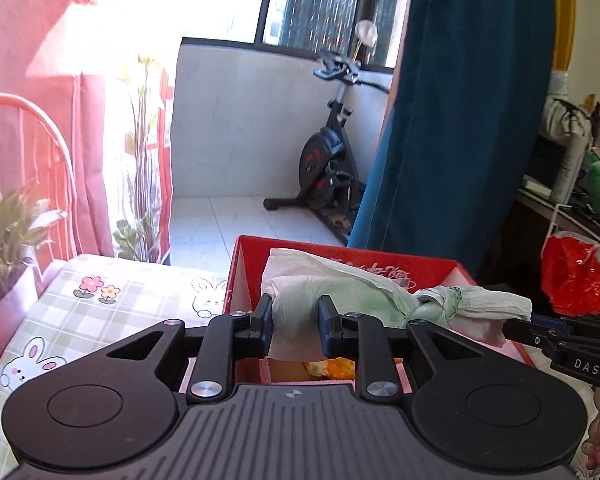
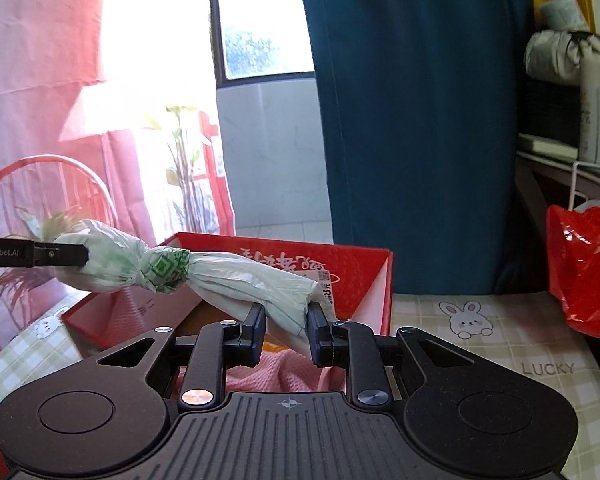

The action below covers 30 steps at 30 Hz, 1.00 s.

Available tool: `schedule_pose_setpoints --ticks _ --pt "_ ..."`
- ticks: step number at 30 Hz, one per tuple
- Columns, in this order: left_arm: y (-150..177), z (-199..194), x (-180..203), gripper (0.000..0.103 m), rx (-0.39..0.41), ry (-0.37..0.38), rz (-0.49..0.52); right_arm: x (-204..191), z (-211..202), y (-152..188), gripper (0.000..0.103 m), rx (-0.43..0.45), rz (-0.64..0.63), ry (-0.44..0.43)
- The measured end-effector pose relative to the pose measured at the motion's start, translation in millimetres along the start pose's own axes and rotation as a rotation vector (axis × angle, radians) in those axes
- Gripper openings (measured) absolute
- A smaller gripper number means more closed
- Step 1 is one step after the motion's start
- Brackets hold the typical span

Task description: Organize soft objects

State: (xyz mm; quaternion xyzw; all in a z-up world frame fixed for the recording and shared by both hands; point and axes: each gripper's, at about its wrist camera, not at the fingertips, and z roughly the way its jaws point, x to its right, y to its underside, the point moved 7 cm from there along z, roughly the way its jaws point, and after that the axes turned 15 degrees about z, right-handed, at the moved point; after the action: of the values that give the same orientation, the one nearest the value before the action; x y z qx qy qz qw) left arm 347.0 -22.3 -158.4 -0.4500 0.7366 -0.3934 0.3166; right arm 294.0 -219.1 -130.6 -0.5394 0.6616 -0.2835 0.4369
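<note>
While above the red box point(image 1: 352, 258), both claws point(image 1: 294, 322) point(image 2: 286, 330) clamp the knotted bag point(image 2: 160, 266).

Box point(image 1: 428, 276) interior mostly hidden behind bag point(image 1: 340, 292); orange item point(image 1: 332, 368) inside partly covered, unidentifiable.

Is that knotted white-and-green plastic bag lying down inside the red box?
No: the plastic bag hangs in the air above the red box, pinched at one end by the left gripper and at the other by the right gripper.
</note>
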Motion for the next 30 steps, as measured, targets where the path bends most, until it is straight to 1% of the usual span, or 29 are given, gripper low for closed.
schedule_pose_setpoints --ticks 5,9,13,17,19,20,21,22,23,24,30 --pt "-5.6 27.9 -1.8 0.025 -0.046 -0.011 0.022 4.2 32.7 -9.8 0.020 -0.040 0.002 0.035" --pt "-0.9 44.1 0.5 0.025 -0.091 -0.020 0.041 9.4 55.3 -12.3 0.020 -0.075 0.016 0.059" --pt "3.4 55.4 2.6 0.025 -0.123 -0.020 0.054 13.1 71.7 -11.8 0.020 -0.099 0.029 0.084" --pt "7.5 61.7 3.7 0.026 -0.142 -0.010 0.085 12.4 79.2 -8.3 0.020 -0.113 0.026 0.099" --pt "9.2 64.6 1.5 0.031 -0.151 -0.001 0.082 12.7 81.2 -8.7 0.021 -0.114 0.018 0.108" --pt "8.9 63.9 0.9 0.034 -0.146 0.007 0.078 13.2 81.1 -9.1 0.024 -0.110 0.013 0.113" --pt "8.1 62.3 1.0 0.041 -0.141 0.012 0.077 15.5 78.3 -9.6 0.027 -0.102 0.013 0.120" --pt "6.6 60.6 1.6 0.045 -0.135 0.014 0.076 16.6 76.9 -10.1 0.030 -0.096 0.015 0.124" --pt "5.5 58.3 2.1 0.053 -0.126 0.015 0.078 17.8 75.0 -10.8 0.033 -0.091 0.017 0.127" --pt "4.2 55.2 2.7 0.056 -0.118 0.012 0.081 18.8 72.1 -11.3 0.033 -0.086 0.018 0.128" --pt "-2.9 33.5 6.8 0.061 -0.092 -0.011 0.096 14.8 51.0 -13.9 0.034 -0.067 0.002 0.108"
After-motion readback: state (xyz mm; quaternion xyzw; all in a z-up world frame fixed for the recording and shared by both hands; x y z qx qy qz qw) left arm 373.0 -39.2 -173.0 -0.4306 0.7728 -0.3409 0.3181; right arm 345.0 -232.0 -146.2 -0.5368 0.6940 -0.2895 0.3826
